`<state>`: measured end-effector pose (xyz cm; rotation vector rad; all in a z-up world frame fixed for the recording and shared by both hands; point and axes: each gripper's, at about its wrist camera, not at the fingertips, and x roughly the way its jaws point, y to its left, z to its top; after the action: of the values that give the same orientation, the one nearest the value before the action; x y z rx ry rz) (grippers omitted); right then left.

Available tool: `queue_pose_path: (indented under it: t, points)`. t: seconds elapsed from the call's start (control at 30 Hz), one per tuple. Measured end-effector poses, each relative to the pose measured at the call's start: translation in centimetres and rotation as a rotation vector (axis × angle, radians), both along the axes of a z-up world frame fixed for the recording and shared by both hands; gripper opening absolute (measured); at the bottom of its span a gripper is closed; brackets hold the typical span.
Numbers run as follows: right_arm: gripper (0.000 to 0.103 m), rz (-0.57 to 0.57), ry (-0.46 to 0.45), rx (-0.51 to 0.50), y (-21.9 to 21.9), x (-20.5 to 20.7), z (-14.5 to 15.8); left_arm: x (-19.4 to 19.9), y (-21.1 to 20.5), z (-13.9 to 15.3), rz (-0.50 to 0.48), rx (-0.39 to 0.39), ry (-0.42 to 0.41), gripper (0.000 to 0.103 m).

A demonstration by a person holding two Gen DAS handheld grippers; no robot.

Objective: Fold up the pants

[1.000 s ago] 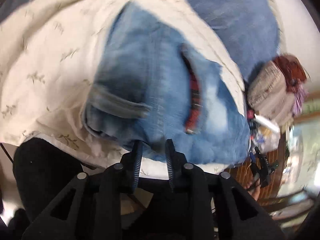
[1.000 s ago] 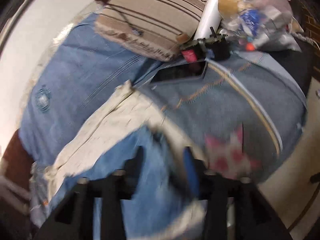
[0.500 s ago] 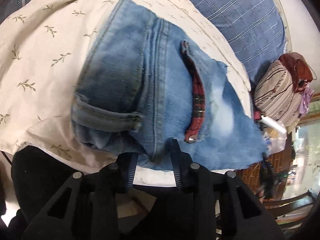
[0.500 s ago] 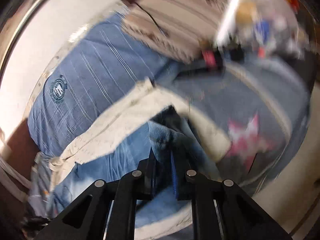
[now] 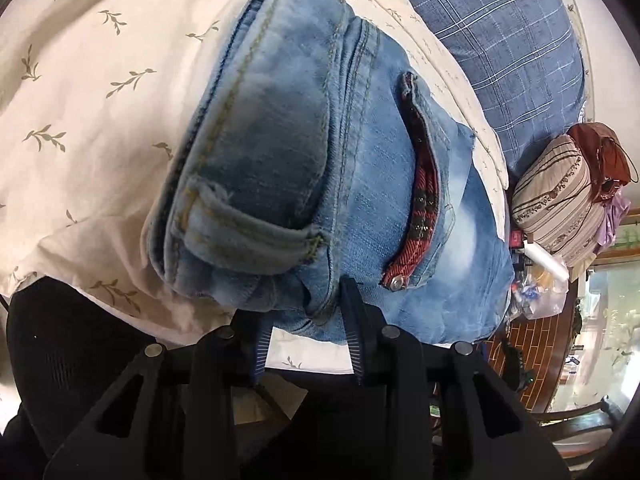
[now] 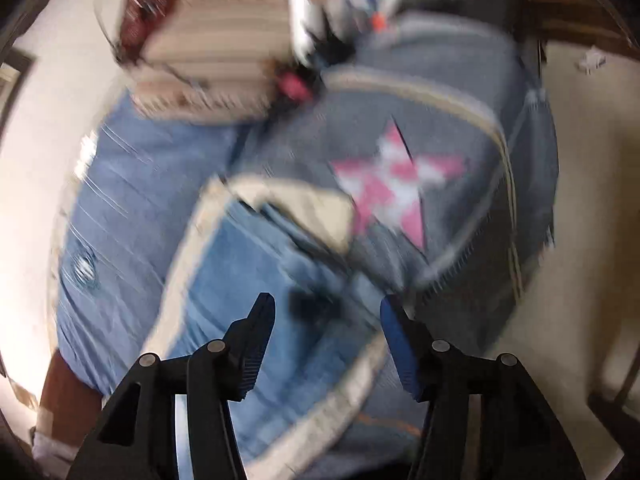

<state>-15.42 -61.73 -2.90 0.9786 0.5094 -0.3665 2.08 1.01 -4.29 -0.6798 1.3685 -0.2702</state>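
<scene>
Finishing the fold: jeans point(image 5: 328, 184) lying bundled on the near edge of the cream sheet point(image 5: 92, 92). Left gripper point(image 5: 306, 320) pinching the near denim edge. Right gripper point(image 6: 326, 316) hanging spread wide, empty, having let go half a second back. Next, probably needing flattening or one more fold.

Both wrist views close above bed, angled down; share jeans point(image 5: 320, 168), striped cushion point(image 6: 216, 40).
</scene>
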Motion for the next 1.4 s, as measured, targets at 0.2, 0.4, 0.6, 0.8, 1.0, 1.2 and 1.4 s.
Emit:
queue_pose_path:
  t: [0.2,0.4,0.6,0.8,1.0,1.2,1.4]
  points:
    - [0.052,0.069,0.126,0.015,0.6,2.7,-1.2,0.2,0.1,-0.7,0.029,-0.027,0.022,0.032]
    - [0.005,0.154,0.037,-0.018,0.5,3.1,0.9,0.3,-0.5,0.5,0.023,-0.015,0.008,0.013]
    - [0.006,0.127,0.105,-0.040,0.2,1.6,-0.1,-0.1,-1.1,1.1,-0.028,0.066,-0.028,0.014]
    - [0.037,0.056,0.008,0.111,-0.9,-0.8,-1.4,-0.8,-0.1,1.1,-0.078,0.033,0.000,0.023]
    - [0.054,0.067,-0.034,0.204,-0.8,-2.3,-3.3,-4.4,-3.3,8.8,-0.395,0.167,-0.263,0.052]
    - [0.057,0.072,-0.055,0.223,0.1,-0.5,-4.7,-0.1,-12.4,12.4,-0.593,0.227,-0.379,0.057]
    - [0.049,0.115,-0.094,0.173,-0.2,0.4,-3.2,5.9,-28.5,13.0,-0.857,0.287,-0.440,0.062]
